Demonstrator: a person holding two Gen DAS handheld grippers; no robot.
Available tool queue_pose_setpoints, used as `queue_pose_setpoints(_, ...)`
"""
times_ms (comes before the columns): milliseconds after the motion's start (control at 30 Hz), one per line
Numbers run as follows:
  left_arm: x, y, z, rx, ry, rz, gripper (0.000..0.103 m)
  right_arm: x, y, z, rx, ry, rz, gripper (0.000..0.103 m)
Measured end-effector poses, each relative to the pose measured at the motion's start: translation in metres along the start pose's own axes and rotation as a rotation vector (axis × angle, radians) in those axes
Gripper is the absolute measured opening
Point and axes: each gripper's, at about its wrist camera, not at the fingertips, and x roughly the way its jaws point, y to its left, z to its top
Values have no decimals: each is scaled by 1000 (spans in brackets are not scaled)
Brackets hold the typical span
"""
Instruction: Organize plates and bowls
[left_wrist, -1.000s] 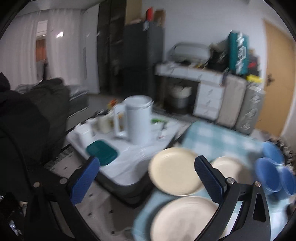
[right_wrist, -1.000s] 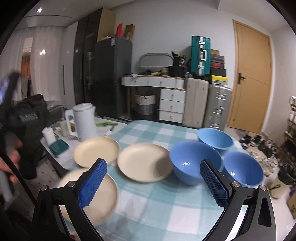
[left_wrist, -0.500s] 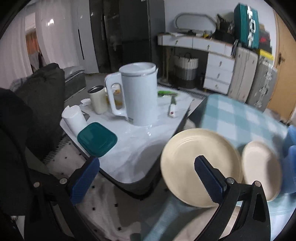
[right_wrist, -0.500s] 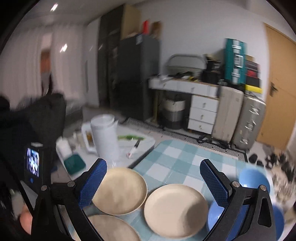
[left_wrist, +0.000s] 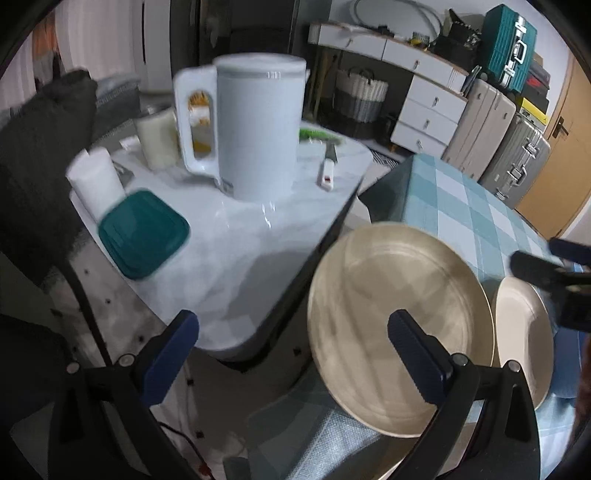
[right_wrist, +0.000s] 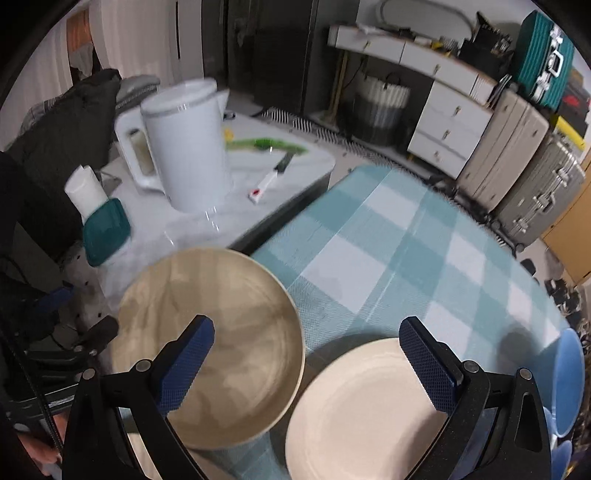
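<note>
My left claw (left_wrist: 291, 354) has two black plastic arms with dark blue bumpy pads (left_wrist: 419, 360) at the tips. Small round silver screws (left_wrist: 459, 359) sit on the black arms. My right claw (right_wrist: 308, 363) looks the same: black arms, blue pads (right_wrist: 424, 363) with tiny bumps, and shiny silver screws (right_wrist: 469, 366) near them.

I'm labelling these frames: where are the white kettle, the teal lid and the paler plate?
white kettle (left_wrist: 258, 129), left wrist view, body.
teal lid (left_wrist: 142, 232), left wrist view, top.
paler plate (right_wrist: 362, 410), right wrist view, centre.
</note>
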Motion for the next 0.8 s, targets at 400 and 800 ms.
queue_pose_setpoints(400, 29, 5, -3, -64, 104, -88, 101, 49, 7, 0, -77, 80, -24, 81)
queue_pose_setpoints(800, 34, 10, -7, -85, 124, -82, 87, 67, 2, -9, -77, 150, -28, 60)
